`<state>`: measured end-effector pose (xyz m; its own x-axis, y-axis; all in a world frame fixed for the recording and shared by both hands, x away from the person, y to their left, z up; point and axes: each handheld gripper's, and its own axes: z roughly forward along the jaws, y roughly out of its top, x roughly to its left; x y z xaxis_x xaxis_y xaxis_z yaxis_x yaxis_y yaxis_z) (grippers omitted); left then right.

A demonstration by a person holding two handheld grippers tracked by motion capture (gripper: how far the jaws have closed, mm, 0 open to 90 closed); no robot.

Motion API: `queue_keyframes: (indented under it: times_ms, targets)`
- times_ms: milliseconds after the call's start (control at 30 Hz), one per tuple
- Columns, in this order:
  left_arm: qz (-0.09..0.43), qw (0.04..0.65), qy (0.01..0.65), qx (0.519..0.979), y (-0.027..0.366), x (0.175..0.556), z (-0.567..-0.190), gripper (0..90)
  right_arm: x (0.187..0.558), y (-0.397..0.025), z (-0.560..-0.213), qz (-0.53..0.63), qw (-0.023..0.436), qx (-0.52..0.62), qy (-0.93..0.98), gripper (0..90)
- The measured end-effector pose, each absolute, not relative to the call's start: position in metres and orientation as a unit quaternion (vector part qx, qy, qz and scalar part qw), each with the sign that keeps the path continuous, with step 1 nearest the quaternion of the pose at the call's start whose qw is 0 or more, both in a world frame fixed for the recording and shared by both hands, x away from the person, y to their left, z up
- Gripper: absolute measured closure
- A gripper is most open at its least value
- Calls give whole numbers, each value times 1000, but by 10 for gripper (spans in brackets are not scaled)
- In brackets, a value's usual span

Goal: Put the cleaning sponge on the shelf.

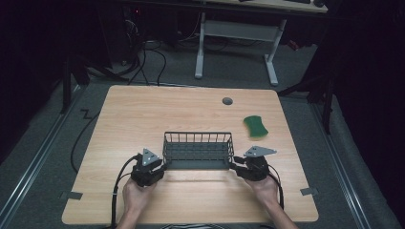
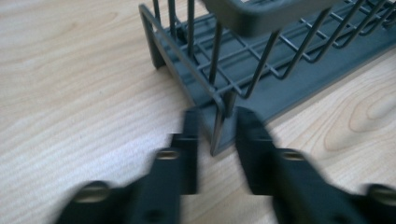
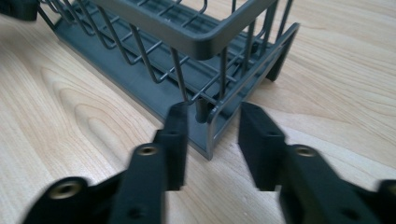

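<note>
A dark grey wire basket [image 1: 198, 150] stands upright on the wooden table [image 1: 143, 114], near the front middle. My left gripper [image 1: 164, 167] is at its near left corner. In the left gripper view the two jaws [image 2: 218, 121] straddle the corner post of the basket [image 2: 261, 70] with gaps on both sides, so the gripper is open. My right gripper [image 1: 234, 166] is at the near right corner. There its jaws [image 3: 212, 116] stand apart around the corner of the basket [image 3: 154, 51], also open. The basket looks empty.
A green sponge [image 1: 255, 126] lies on the table behind and right of the basket. A grey round grommet [image 1: 227, 101] sits near the far edge. Cables trail from both grippers toward the front edge. A white desk frame [image 1: 236, 33] stands on the floor beyond.
</note>
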<state>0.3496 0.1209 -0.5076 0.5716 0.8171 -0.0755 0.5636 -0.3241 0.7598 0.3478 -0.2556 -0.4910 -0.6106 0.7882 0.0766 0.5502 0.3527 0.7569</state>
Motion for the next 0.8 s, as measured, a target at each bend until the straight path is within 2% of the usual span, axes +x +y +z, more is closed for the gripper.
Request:
queue_keyframes:
  times_ms: [33,133,233,533,600,800]
  targets:
    - [162,391,434,795,124,349,-510,522,347,-259,-491,395,153,416,804,527]
    - [154,399,441,789,133,348,-515,409,341,-272,-491,404,163,429,791,518]
    - [154,403,441,787,140,346,-517,373,335,-292,-489,429,176,447,765,496]
    - [165,393,476,770,163,353,-523,343,346,-322,-487,435,211,488,727,421]
    - [174,382,482,769,166,356,-525,342,352,-326,-488,438,229,492,717,399]
    - [200,357,499,764,174,366,-532,342,381,-334,-489,406,243,515,715,347]
